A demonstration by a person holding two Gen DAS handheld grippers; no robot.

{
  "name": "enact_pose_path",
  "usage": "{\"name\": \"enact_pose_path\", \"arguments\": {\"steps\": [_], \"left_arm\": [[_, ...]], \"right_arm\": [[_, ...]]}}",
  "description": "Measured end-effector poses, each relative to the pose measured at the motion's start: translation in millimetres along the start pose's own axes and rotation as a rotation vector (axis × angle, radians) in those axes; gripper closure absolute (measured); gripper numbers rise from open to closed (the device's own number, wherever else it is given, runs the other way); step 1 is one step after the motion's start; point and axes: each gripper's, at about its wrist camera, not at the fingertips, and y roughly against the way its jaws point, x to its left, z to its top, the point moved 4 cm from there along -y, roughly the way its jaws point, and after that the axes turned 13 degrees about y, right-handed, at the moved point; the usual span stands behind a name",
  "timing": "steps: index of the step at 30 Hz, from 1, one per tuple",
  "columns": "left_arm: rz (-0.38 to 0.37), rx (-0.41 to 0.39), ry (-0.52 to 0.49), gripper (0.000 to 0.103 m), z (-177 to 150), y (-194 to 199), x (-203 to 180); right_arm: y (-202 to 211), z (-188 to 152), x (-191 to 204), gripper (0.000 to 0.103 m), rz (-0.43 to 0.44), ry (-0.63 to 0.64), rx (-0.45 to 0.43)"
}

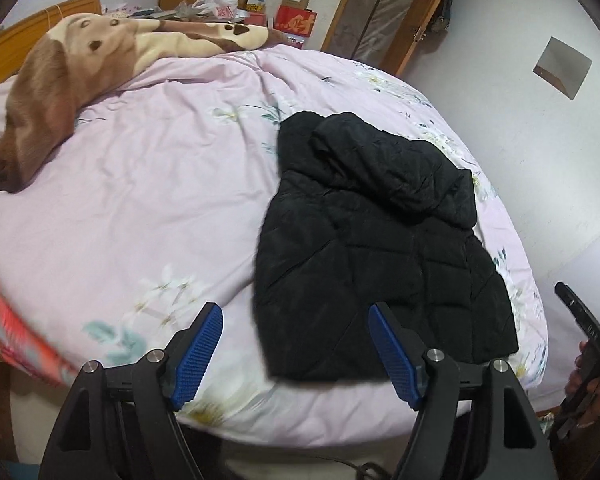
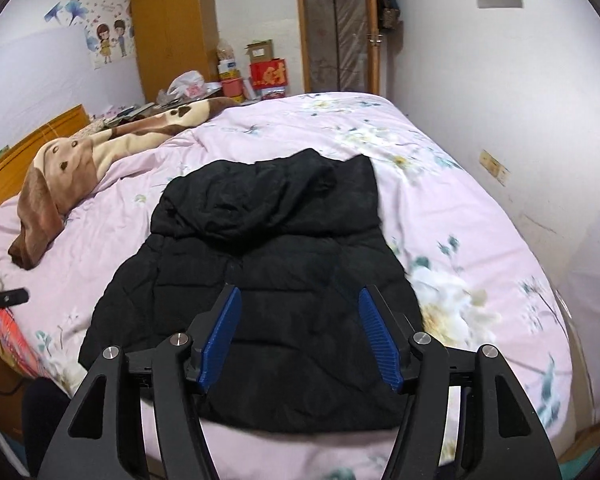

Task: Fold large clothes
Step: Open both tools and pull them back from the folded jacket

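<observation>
A black quilted hooded jacket lies on the pink floral bed cover, sleeves tucked in, hood at the far end. My left gripper is open and empty, above the bed's near edge, just left of the jacket's hem. In the right wrist view the jacket lies straight ahead on the bed cover. My right gripper is open and empty, hovering over the jacket's lower half. The right gripper's body also shows in the left wrist view at the far right.
A brown dog-print blanket lies at the head of the bed by the wooden headboard. A red patterned cloth hangs at the near left edge. Boxes and bags, a wardrobe and a door stand beyond the bed.
</observation>
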Motion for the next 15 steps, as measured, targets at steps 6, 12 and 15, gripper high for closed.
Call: {"name": "enact_pose_path", "arguments": {"steps": [6,12,15], "left_arm": [[0.031,0.004,0.011,0.019,-19.2,5.2,19.5],[0.029,0.087,0.007,0.019,-52.7,-49.6,13.5],[0.016,0.144,0.044,0.019,-66.6,-78.0,15.1]], "right_arm": [[10.1,-37.9,-16.1,0.034,-0.064,-0.014,0.037],[-10.9,-81.0,-30.9,0.031,-0.138,-0.013,0.130],[-26.9,-98.1,-40.2,0.029,-0.167,-0.024,0.172]]}}
